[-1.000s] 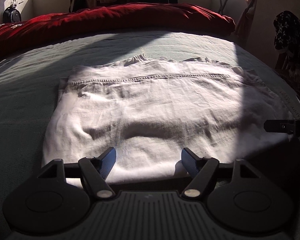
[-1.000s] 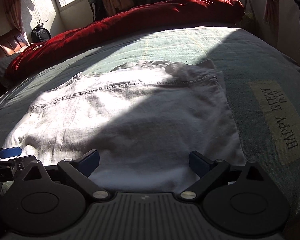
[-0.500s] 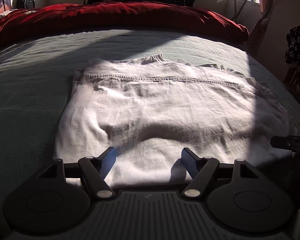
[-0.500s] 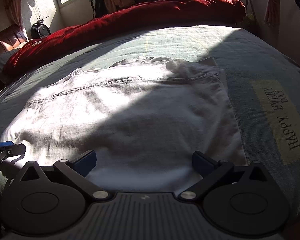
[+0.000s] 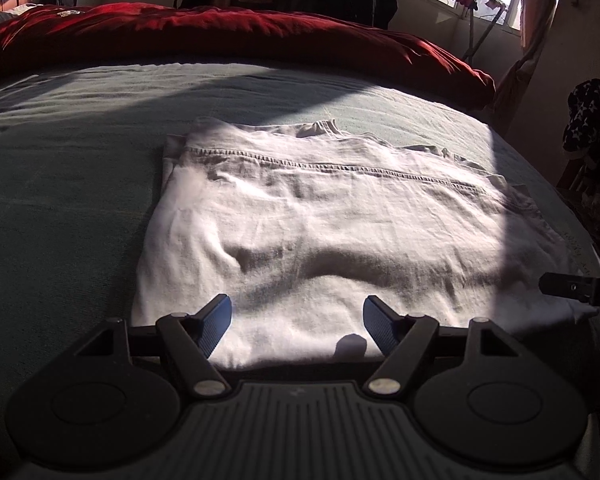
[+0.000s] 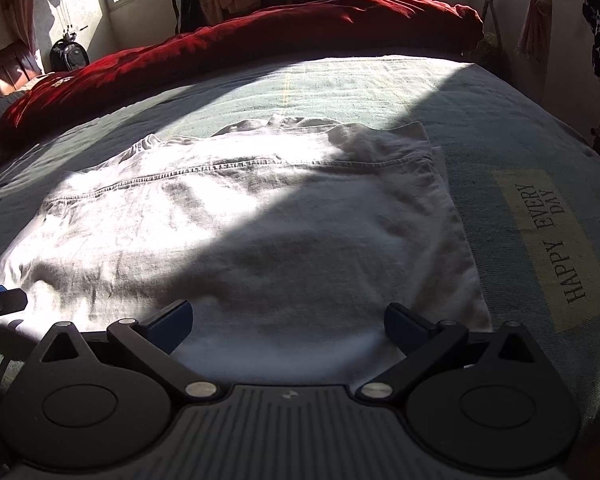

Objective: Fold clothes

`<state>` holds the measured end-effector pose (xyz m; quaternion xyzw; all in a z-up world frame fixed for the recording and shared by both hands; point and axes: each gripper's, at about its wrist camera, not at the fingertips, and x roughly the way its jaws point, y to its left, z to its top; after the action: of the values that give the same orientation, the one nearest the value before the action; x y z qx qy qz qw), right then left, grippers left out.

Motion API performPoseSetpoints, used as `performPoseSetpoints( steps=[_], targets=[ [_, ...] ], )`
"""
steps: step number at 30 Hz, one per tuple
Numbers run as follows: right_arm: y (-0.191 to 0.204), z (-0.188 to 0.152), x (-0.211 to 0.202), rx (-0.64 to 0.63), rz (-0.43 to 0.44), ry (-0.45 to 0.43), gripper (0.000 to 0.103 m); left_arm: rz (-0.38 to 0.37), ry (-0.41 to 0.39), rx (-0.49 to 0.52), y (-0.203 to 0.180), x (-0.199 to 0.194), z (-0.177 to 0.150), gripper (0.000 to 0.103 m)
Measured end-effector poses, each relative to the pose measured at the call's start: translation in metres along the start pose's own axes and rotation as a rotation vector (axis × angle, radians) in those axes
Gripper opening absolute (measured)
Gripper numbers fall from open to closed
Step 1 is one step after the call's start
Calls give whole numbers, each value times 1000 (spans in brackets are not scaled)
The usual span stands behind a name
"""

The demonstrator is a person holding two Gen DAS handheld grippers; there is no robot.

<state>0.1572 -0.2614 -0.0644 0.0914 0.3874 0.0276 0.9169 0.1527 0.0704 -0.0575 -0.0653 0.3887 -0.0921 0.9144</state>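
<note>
A white garment, folded into a rough rectangle, is lying flat on the grey-green bed cover, with a stitched hem running across its far part and a collar edge peeking out beyond it. A hard band of shadow is falling across the cloth, so the creases in the dark part are hard to make out, and the near edge of the garment is hidden behind both tool bodies. The left tool is hovering over that near edge with its jaws standing wide and nothing between them. The right tool is doing the same, jaws wide apart over the cloth and gripping nothing; whether either set of fingers is brushing the fabric cannot be told. In the left wrist view, only a dark tip of the right tool is showing at the right margin, the rest being cut off. A red duvet is bunched along the far side of the bed. Compared with a second ago, the left view is sitting further right on the garment, whose left edge is now nearer mid-picture, while the right view is nearly unchanged.
</note>
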Motion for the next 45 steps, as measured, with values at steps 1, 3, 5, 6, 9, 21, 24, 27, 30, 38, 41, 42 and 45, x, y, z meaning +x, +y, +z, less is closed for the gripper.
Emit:
performPoseSetpoints(
  steps=[1,3,5,6,9,21,24,27,30,38,41,42,45],
  targets=[
    [1,2,-3,4,3,-8,103,-10,-2,-7,3,-1,-2,74],
    [6,5,-10,3,6,-22,103,-37,-9,-26,10,-7,-3,74],
    [12,7,-15,-2,19,-38,103,-57,-35,-34,15,-15,-1,74],
    [16,7,-16,-8,23,-43,103,-65,-52,-34,18,-17,2,74],
    [30,5,-12,-35,18,-36,103,-75,-75,-45,29,-16,10,75],
    [129,-2,-17,-270,204,-84,103,-135,-156,-115,80,-59,3,79],
    [172,0,-7,-377,299,-94,103,-112,-143,-167,100,-66,4,81],
    [203,2,12,-440,377,-103,103,-80,-116,-179,109,-64,3,81],
    [218,1,40,-445,429,-67,103,-74,-107,-191,111,-60,5,81],
    [199,-31,18,-454,462,5,103,-119,-72,-122,86,-39,27,81],
    [174,-24,5,-382,384,-50,103,-193,-69,-72,65,-31,38,81],
    [165,-21,3,-368,342,-62,103,-215,-66,-54,58,-30,39,81],
    [138,-22,6,-303,260,-32,103,-272,-41,6,32,-21,38,82]
  ],
)
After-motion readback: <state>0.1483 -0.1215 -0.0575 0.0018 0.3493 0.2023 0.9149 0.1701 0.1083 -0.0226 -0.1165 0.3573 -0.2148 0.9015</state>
